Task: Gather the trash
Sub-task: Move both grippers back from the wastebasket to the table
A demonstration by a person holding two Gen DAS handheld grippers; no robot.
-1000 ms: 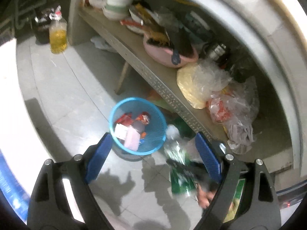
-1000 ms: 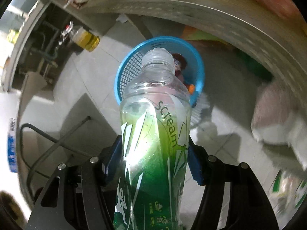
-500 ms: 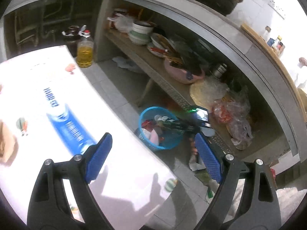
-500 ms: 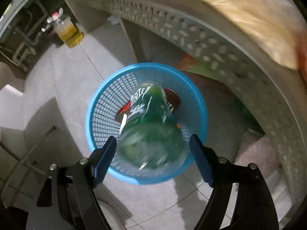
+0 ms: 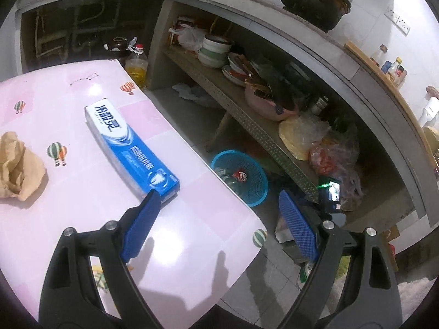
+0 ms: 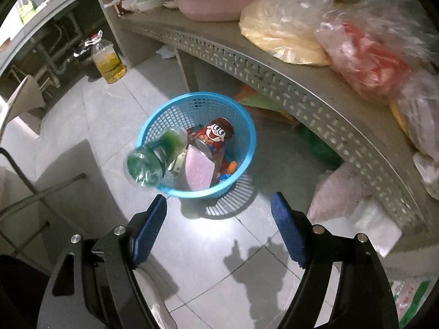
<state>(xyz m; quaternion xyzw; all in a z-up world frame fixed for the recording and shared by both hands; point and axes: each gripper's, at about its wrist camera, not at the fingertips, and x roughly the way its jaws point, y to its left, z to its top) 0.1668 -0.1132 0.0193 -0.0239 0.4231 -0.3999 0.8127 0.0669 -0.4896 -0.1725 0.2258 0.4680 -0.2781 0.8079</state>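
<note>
Trash first, from the left wrist view: toothpaste box (image 5: 129,148) flat on the pink desk (image 5: 192,233), long axis running from far left down toward the left tongs (image 5: 216,224), near end just at the tip of the left-hand pad. Crumpled brown paper (image 5: 19,167) farther left on the same desk, well apart from the box. Left tongs wide, nothing between the pads. Box lying slightly left of the centre line of the tongs, so likely a small swing left and a grip across the short width. Blue basket (image 5: 255,192) on the floor past the desk edge, partly hidden by it; right hand's tool just beyond, low by the shelf (image 5: 263,134).

From the right wrist view: right tongs (image 6: 219,227) wide and empty, pointed down at the floor in front of the basket (image 6: 247,137). Green bottle (image 6: 156,161) resting in the basket, base tipped up over the near-left rim, neck down inside beside a pink packet (image 6: 197,170) and a red cartoon wrapper (image 6: 216,134).

Desk, box and brown paper visible only from the left wrist; contents of the basket clear only from the right. Left hand plainly nearer the remaining trash.
</note>
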